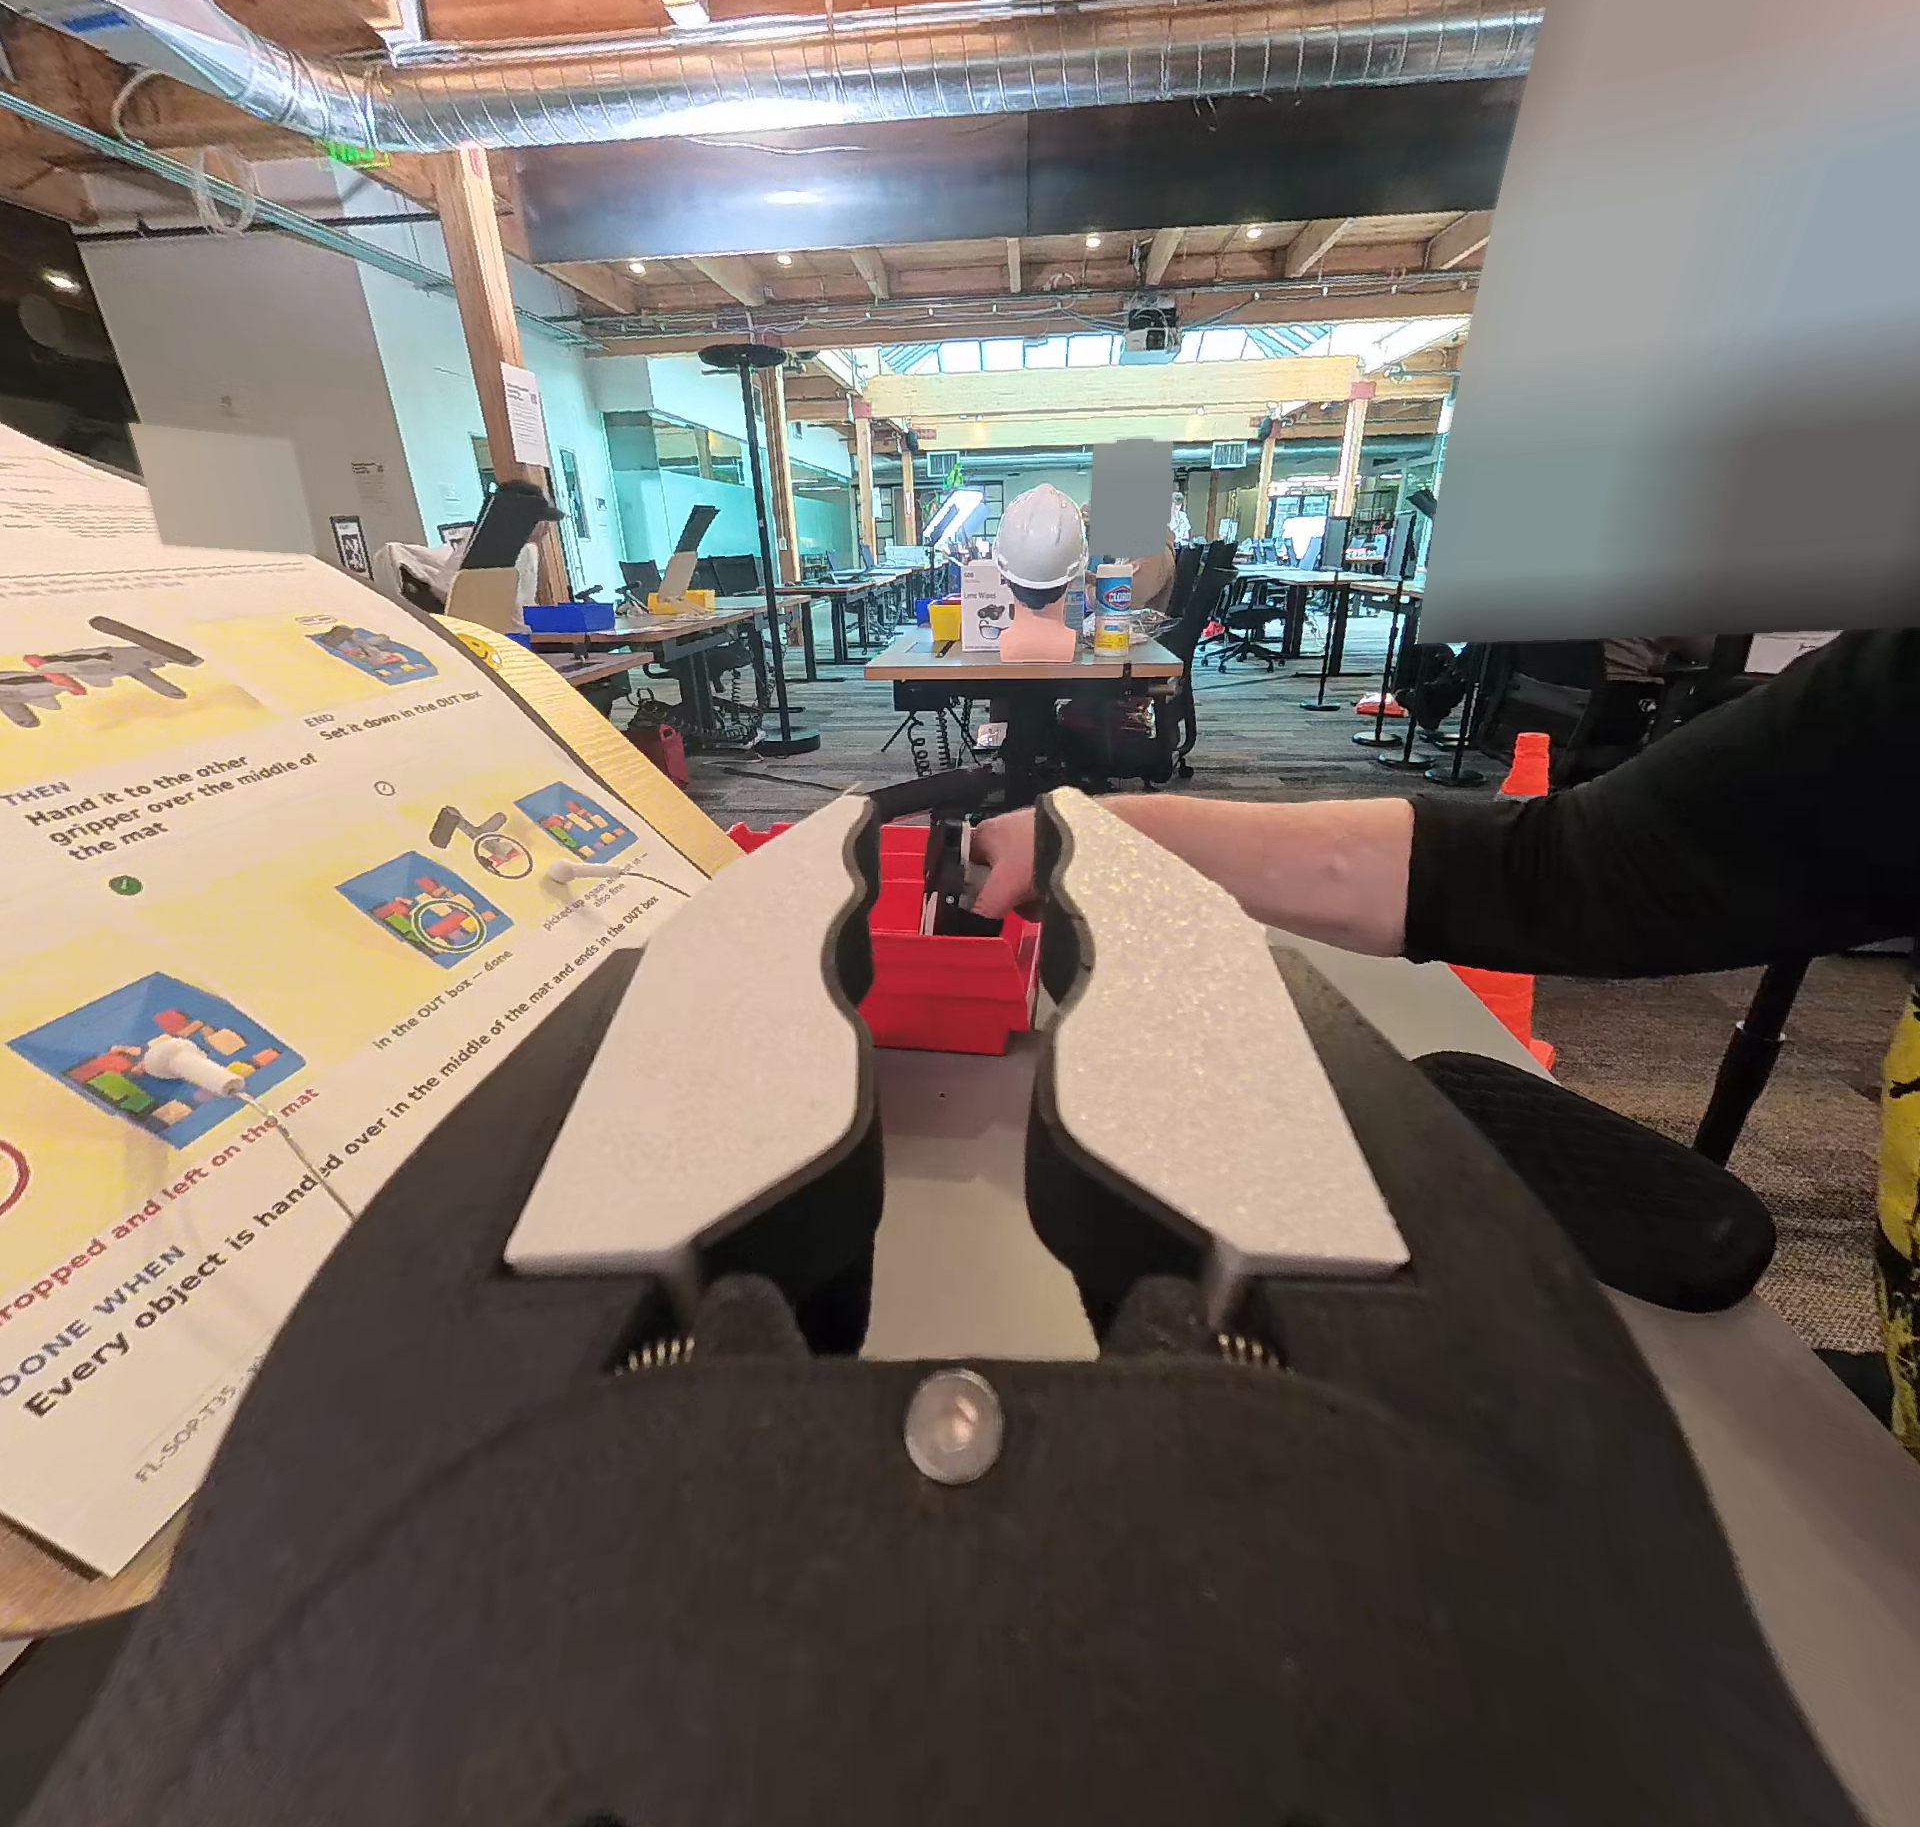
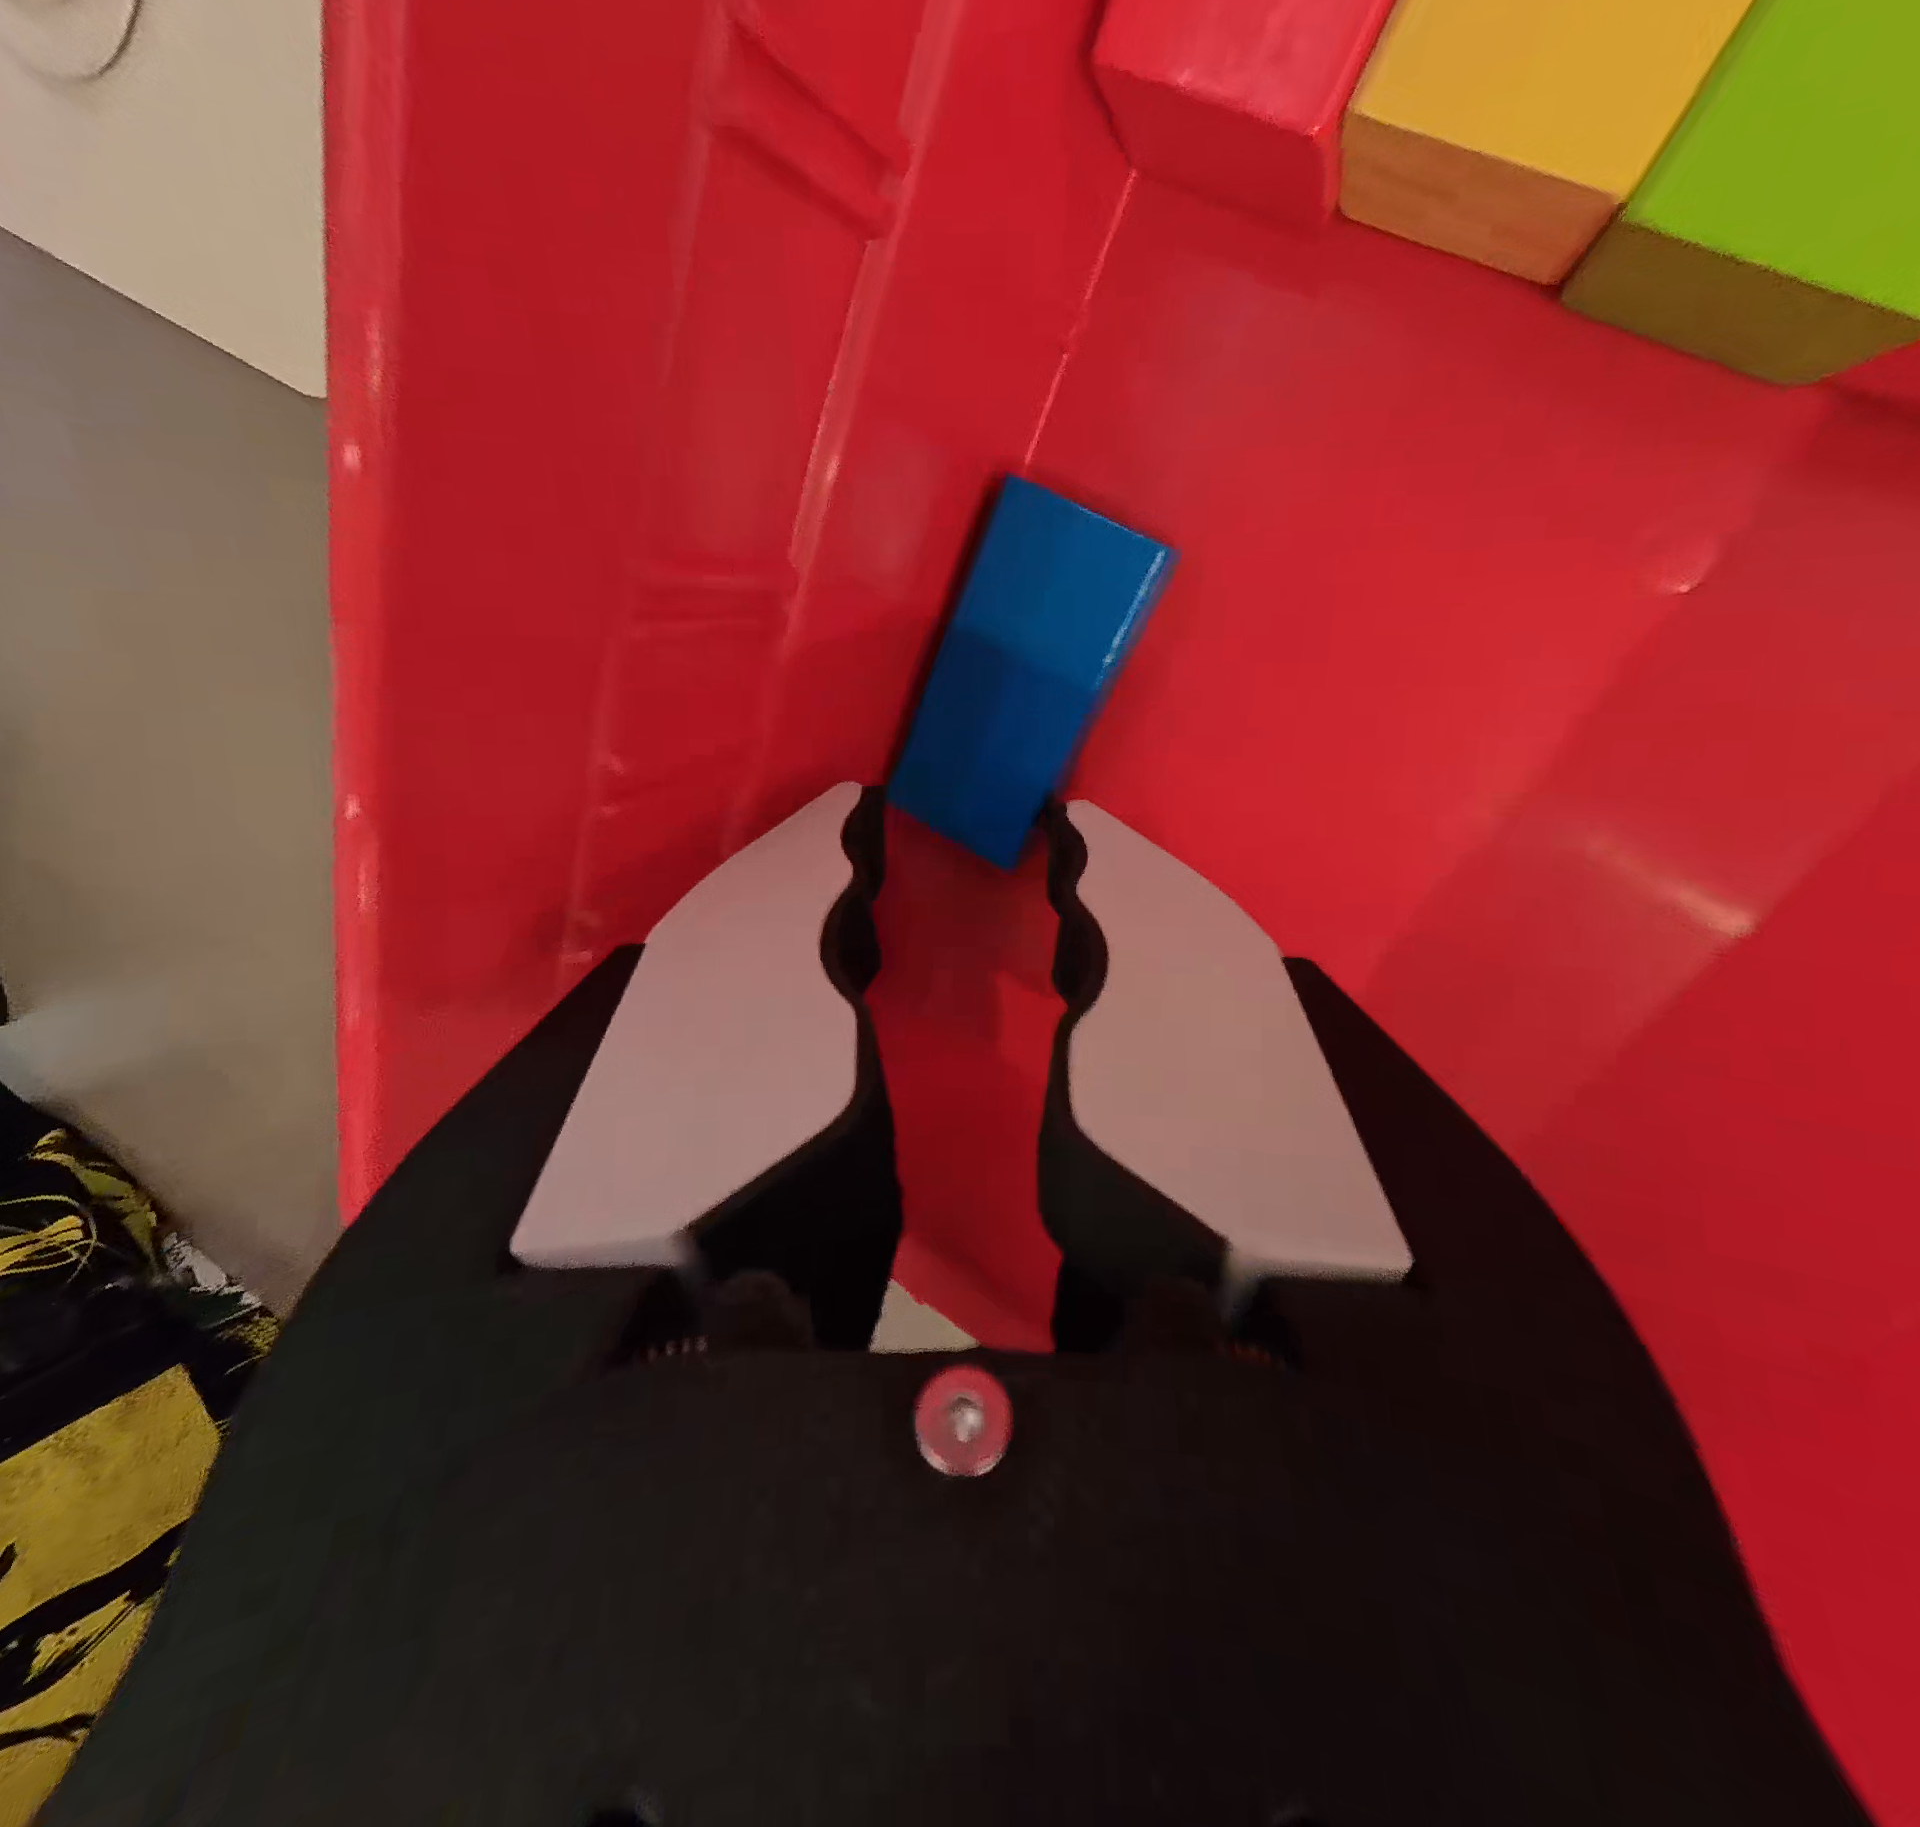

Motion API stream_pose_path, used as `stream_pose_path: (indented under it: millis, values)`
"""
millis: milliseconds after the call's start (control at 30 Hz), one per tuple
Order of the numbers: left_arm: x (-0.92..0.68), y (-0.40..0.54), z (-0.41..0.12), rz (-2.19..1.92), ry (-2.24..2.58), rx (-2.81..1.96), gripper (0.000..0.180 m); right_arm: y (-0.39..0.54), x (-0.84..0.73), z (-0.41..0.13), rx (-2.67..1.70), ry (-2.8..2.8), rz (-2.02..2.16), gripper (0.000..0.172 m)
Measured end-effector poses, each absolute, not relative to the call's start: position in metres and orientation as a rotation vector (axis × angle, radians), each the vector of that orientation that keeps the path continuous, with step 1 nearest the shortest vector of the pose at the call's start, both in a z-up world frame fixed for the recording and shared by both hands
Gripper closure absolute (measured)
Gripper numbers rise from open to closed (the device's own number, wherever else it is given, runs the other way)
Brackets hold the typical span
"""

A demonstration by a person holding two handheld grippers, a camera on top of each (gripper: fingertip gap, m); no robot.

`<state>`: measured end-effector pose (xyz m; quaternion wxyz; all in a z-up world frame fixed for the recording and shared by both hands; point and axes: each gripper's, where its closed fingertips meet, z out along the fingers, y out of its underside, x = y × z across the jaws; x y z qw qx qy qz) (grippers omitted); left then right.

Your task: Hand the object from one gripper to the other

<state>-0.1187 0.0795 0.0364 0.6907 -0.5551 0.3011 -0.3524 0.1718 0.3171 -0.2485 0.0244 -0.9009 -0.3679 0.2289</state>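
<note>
My right gripper (image 2: 961,821) reaches down into a red bin (image 2: 1403,634). Its fingertips are shut on the near end of a blue block (image 2: 1029,655), which lies tilted against the bin's left wall. My left gripper (image 1: 956,827) is open and empty, and is held level above the grey table (image 1: 977,1216). It points at the same red bin (image 1: 935,993). In the left wrist view the right gripper (image 1: 951,873) dips into that bin, held by a person's hand (image 1: 1003,863); its fingertips are hidden there.
A red block (image 2: 1236,42), a yellow block (image 2: 1538,63) and a green block (image 2: 1787,146) lie side by side at the bin's far end. An instruction sheet on cardboard (image 1: 260,894) stands to the left. An orange cone (image 1: 1527,769) and a black-sleeved arm (image 1: 1610,863) are on the right. Left tips to right tips: about 45 cm.
</note>
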Motion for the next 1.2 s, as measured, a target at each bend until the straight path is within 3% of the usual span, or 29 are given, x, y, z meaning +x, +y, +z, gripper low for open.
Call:
stream_pose_path:
  millis: [200, 300, 433, 533, 700, 800, 1200]
  values:
    - [-0.133, 0.087, 0.030, -0.679, 0.666, -1.327, 0.147, 0.332, 0.186, -0.215, -2.673, -1.065, 0.589, 0.132]
    - [-0.176, 0.096, 0.020, -0.452, 0.601, -1.491, 0.141, 0.332, 0.184, -0.178, -2.523, -1.056, 0.494, 0.135]
    - [-0.287, 0.109, -0.027, 0.112, 0.357, -1.864, 0.141, 0.313, 0.168, -0.138, -2.352, -1.107, 0.437, 0.139]
    - [-0.350, 0.101, -0.074, 0.277, 0.189, -2.137, 0.141, 0.296, 0.153, -0.121, -2.277, -1.158, 0.434, 0.137]
    - [-0.375, 0.086, -0.144, 0.242, 0.280, -2.437, 0.132, 0.265, 0.130, -0.109, -2.179, -1.257, 0.482, 0.138]
    - [-0.363, 0.069, -0.172, 0.139, 0.378, -2.575, 0.136, 0.250, 0.125, -0.111, -2.168, -1.305, 0.486, 0.138]
    - [-0.342, 0.028, -0.268, 0.110, 0.129, -2.954, 0.133, 0.218, 0.112, -0.114, -2.113, -1.383, 0.487, 0.138]
